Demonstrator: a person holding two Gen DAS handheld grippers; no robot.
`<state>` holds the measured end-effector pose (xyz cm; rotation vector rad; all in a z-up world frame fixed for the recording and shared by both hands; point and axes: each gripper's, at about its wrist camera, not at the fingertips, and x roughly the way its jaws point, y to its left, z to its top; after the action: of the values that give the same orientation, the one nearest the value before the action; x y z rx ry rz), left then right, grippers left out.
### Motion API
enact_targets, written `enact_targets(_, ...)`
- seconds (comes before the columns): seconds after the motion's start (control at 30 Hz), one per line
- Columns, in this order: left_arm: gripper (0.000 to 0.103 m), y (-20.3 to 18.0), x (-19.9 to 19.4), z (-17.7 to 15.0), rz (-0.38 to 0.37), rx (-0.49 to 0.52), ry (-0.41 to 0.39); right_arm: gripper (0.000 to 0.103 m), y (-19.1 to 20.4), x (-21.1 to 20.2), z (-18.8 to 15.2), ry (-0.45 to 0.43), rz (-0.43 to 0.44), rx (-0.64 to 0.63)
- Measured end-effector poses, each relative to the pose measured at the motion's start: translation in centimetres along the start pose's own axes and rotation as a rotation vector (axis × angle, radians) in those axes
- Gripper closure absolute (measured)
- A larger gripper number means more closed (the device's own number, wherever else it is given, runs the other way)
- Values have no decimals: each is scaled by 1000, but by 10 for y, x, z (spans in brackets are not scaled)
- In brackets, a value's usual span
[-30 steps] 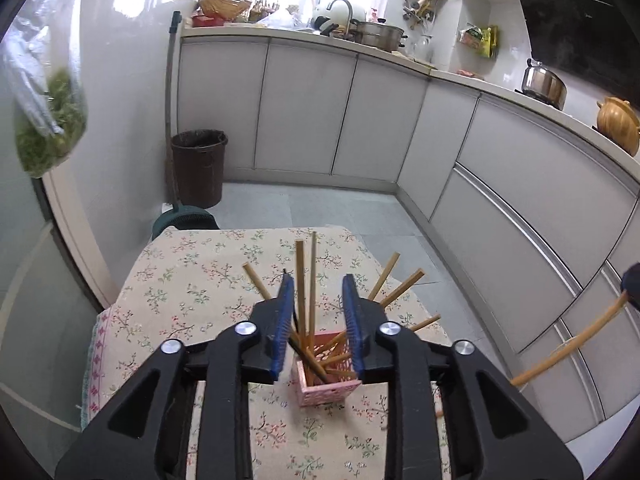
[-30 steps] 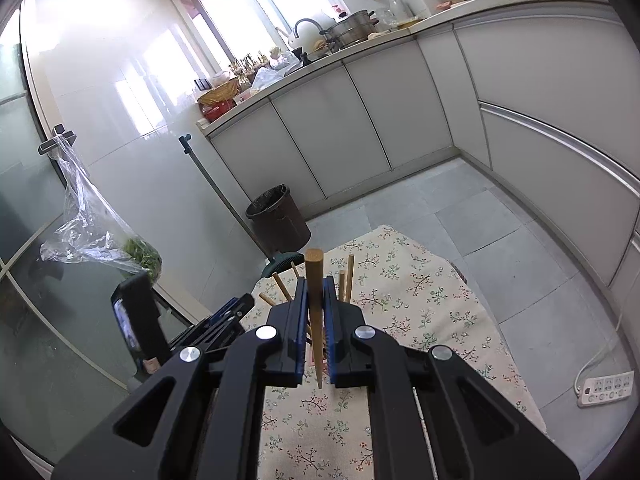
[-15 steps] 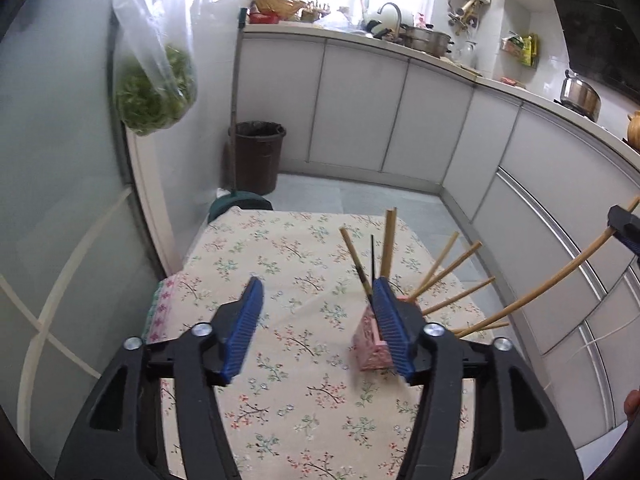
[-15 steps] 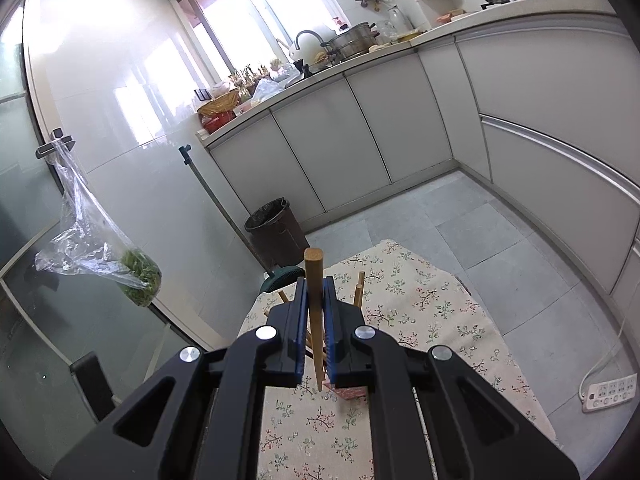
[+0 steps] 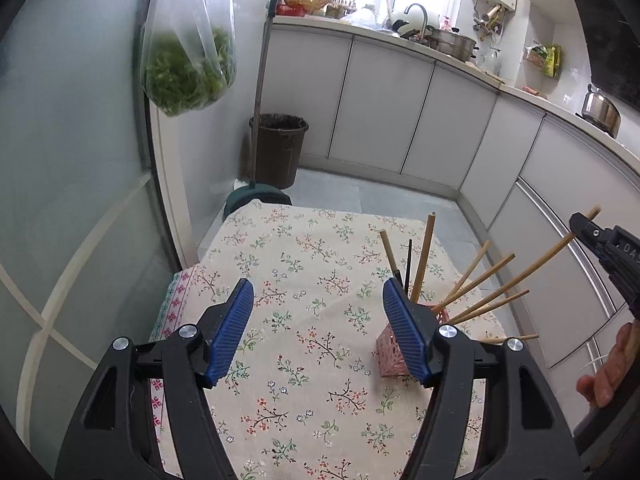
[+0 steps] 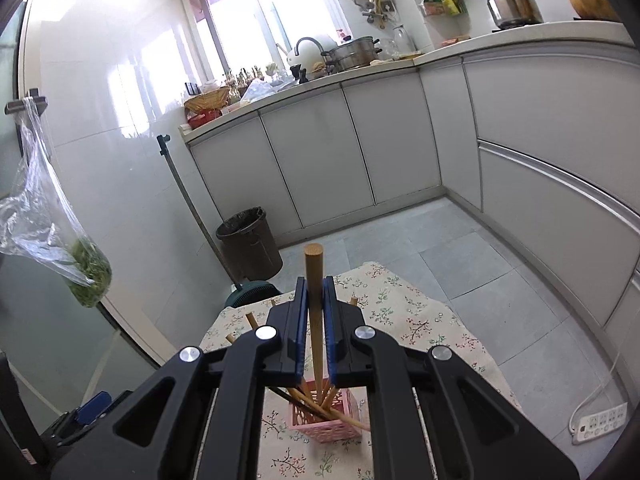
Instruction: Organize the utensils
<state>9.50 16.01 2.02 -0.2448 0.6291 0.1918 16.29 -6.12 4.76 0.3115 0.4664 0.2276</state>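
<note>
A pink lattice holder (image 5: 390, 350) stands on the floral tablecloth (image 5: 304, 280) with several wooden chopsticks (image 5: 423, 260) in it. It also shows in the right wrist view (image 6: 328, 420). My left gripper (image 5: 316, 332) is open and empty, just left of the holder, its right finger in front of it. My right gripper (image 6: 315, 332) is shut on a wooden chopstick (image 6: 314, 280), held upright with its lower tip down inside the holder. The right gripper also shows at the right edge of the left wrist view (image 5: 600, 240), gripping a long chopstick (image 5: 532, 268).
A brown bin (image 5: 279, 148) and a broom (image 5: 260, 120) stand beyond the table. A bag of greens (image 5: 186, 64) hangs at the left on the glass door. Grey cabinets (image 6: 352, 152) line the back and right. A power strip (image 6: 600, 420) lies on the floor.
My left gripper has opened wide and shifted left of the holder. My right gripper has carried its chopstick over the holder and lowered the tip into it.
</note>
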Motion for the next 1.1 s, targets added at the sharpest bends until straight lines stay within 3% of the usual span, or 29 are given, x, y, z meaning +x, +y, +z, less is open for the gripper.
enact_targets(0.1,36,-4,6,-5,8,14,26,83,-1,11,-8,11,-9,10)
enact_targets(0.13,34,-6,7,-5,12,20,26,71,-1,12,-11,10,-14,11)
enact_targets(0.17,27,-7,7,-6,17,23,24,67,-1,12,-13,7,-19,9)
enact_targets(0.37,9,-25,1,-13,47,61,-13,64,-5,-7,-24,-13,-65,-34)
enact_targets(0.67,7,-66,-40,-22,95,149,-159,46,-25,-43,-46,0,-138,-65)
enact_targets(0.83,7,-83,-60,-27,48,147,-183,35,-37,-71,-51,-10,-158,-48)
enact_targets(0.97,7,-93,-68,-35,28,124,-179,18,-52,-88,-59,-7,-177,-8)
enact_targets(1.1,7,-105,-75,-45,-1,127,-172,11,-63,-103,-71,10,-221,-4)
